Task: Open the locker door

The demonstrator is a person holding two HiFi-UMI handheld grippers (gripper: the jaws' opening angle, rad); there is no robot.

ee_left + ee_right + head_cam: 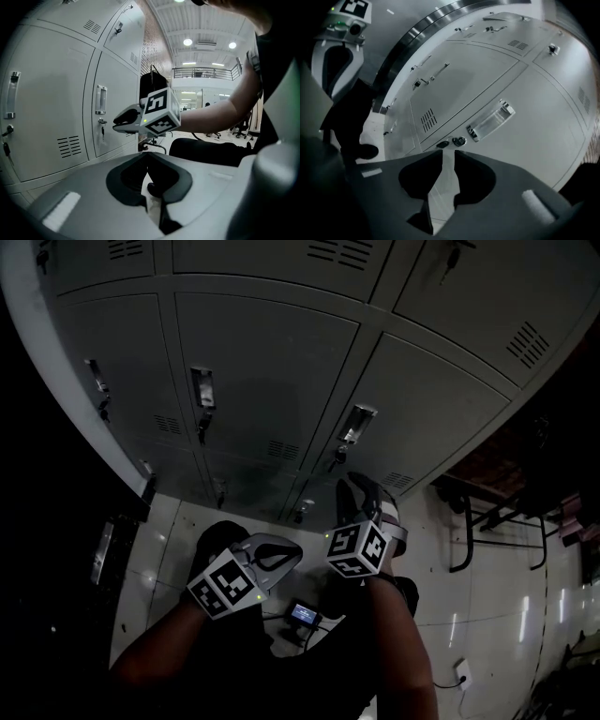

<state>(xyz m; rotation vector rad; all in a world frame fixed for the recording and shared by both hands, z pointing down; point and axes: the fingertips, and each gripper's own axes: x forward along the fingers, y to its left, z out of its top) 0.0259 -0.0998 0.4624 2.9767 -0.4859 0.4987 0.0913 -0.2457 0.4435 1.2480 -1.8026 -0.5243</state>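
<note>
Grey metal lockers fill the upper head view. One locker door [441, 418] carries a bright recessed handle [357, 423] with a key lock [337, 458] below it. My right gripper [361, 482] hovers just short of that lock, open, with nothing between its jaws. In the right gripper view the handle [491, 120] and lock [458, 140] lie just beyond the jaw tips [448, 155]. My left gripper [289, 551] hangs lower and to the left, away from the doors, its jaws shut and empty [147, 157]. The left gripper view shows the right gripper [123, 121] pointing at the door handle [101, 99].
Neighbouring locker doors have their own handles [202, 388] and vent slots. A dark metal-framed bench [487, 517] stands on the tiled floor at the right. A small device with a lit screen [305, 613] and a cable lie on the floor by my feet.
</note>
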